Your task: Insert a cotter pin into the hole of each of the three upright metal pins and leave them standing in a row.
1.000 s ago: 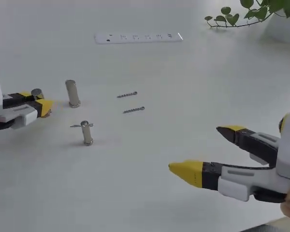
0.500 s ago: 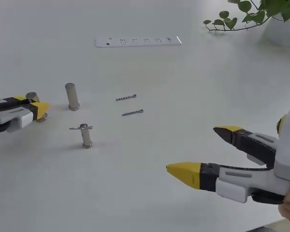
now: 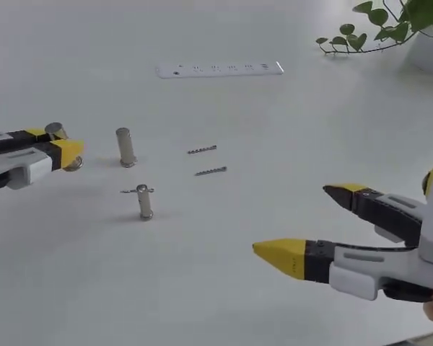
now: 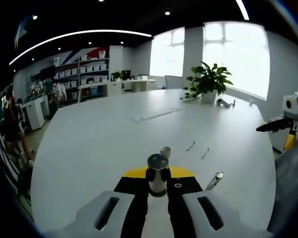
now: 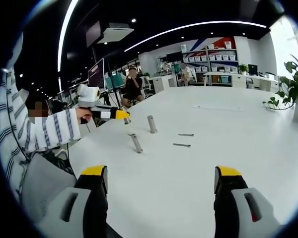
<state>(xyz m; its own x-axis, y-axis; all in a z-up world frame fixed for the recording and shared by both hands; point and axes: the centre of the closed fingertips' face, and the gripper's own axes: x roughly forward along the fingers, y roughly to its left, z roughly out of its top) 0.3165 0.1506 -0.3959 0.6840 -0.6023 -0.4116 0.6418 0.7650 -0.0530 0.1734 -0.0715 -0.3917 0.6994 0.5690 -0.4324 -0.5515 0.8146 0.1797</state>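
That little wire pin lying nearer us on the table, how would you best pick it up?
Probably across its thin shank, toward one end, coming down from above with the jaws straddling it. The nearer cotter pin lies flat on the table, so only its sides are free. The open right hand-held gripper is free for it.

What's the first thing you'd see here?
The big yellow-tipped right gripper, wide open over the lower right of the table. At the left edge, the left gripper pinches an upright metal pin. Between them lie two loose cotter pins.
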